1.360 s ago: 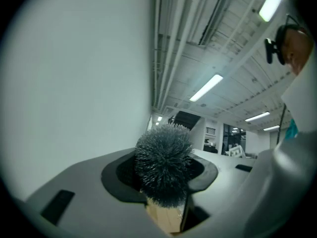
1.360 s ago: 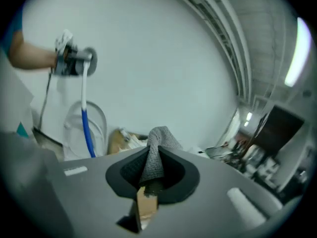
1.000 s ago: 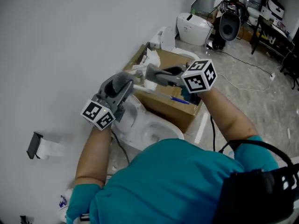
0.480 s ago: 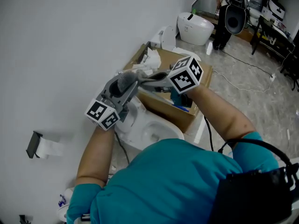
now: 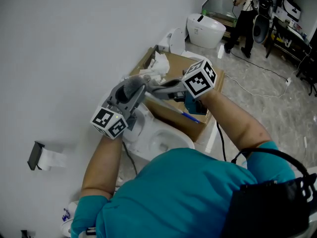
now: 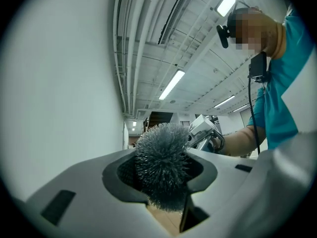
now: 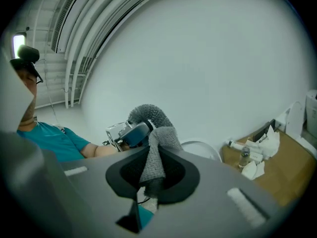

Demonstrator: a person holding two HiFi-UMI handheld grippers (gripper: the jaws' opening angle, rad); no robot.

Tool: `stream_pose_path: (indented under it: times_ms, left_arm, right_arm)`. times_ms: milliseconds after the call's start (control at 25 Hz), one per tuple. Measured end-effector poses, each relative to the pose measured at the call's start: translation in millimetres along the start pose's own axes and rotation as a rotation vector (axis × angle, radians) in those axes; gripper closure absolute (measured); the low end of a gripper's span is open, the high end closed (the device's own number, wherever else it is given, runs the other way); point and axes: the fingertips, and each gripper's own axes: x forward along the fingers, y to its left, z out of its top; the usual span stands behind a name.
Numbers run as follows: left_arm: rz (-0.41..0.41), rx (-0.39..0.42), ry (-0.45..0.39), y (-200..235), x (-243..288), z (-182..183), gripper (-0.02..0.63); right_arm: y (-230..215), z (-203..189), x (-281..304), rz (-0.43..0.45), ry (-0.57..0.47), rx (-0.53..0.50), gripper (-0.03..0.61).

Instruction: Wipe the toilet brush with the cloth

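The toilet brush (image 5: 131, 87) has a round grey bristle head. My left gripper (image 5: 128, 99) is shut on it, and in the left gripper view the bristle head (image 6: 163, 165) fills the gap between the jaws. My right gripper (image 5: 157, 89) comes in from the right, shut on a grey cloth (image 7: 157, 152) that hangs in a fold between its jaws. In the right gripper view the top of the cloth lies against the brush head (image 7: 148, 114), just above the left gripper (image 7: 130, 133). Both are held in the air above the toilet (image 5: 163, 138).
A white wall runs along the left, with a toilet paper holder (image 5: 42, 155) on it. Behind the toilet stands an open cardboard box (image 5: 185, 114) holding tissues and bottles. Farther back are another toilet (image 5: 205, 29), a standing person (image 5: 245, 9) and cables on the floor.
My right gripper has moved left toward the brush and rolled, bringing the cloth against the bristle head. The left gripper has stayed put. A person has come into view at the back.
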Motion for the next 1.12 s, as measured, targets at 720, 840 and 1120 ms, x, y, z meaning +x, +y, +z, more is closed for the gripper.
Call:
stream_pose_path:
  times_ms: [720, 840, 1120]
  left_arm:
    - [0.074, -0.061, -0.025, 21, -4, 2, 0.440]
    - [0.075, -0.062, -0.028, 21, -5, 4, 0.440]
    - [0.092, -0.066, -0.038, 29, -6, 7, 0.440]
  right_arm:
    - [-9, -20, -12, 0.062, 0.011, 0.073, 0.552]
    - [-11, -22, -13, 0.055, 0.023, 0.072, 0.552]
    - [-19, -29, -15, 0.056, 0.047, 0.093, 0.552]
